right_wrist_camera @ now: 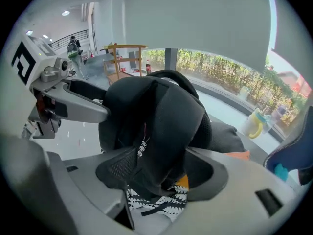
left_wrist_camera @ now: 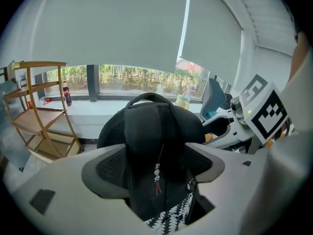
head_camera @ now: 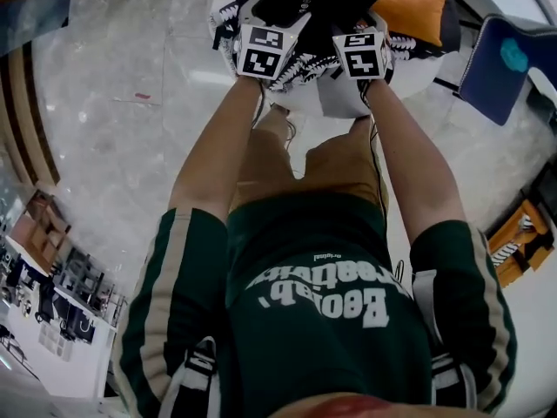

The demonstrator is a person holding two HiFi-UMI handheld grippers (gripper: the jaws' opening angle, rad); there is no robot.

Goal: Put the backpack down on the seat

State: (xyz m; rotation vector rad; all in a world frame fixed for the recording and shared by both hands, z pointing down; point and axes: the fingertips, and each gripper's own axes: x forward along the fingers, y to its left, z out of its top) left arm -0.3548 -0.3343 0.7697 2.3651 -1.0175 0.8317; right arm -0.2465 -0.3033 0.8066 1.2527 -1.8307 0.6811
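Marble floor (head_camera: 104,85); backpack (left_wrist_camera: 156,131) between open left gripper (left_wrist_camera: 155,176), open right gripper (right_wrist_camera: 161,173)

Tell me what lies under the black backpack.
Beneath the backpack, black-and-white patterned fabric and part of an orange cushion peek out, over a white seat. Whatever lies directly under its middle is covered by the backpack itself.

A long window (left_wrist_camera: 137,80) runs low across the far wall, with a white blind (left_wrist_camera: 122,28) hanging above it. A wooden shelf rack (left_wrist_camera: 39,111) stands before its left end, a dark bottle (left_wrist_camera: 67,93) just beside. A yellow cup (left_wrist_camera: 183,101) sits below its right part, and a blue chair (left_wrist_camera: 215,99) stands farther right.
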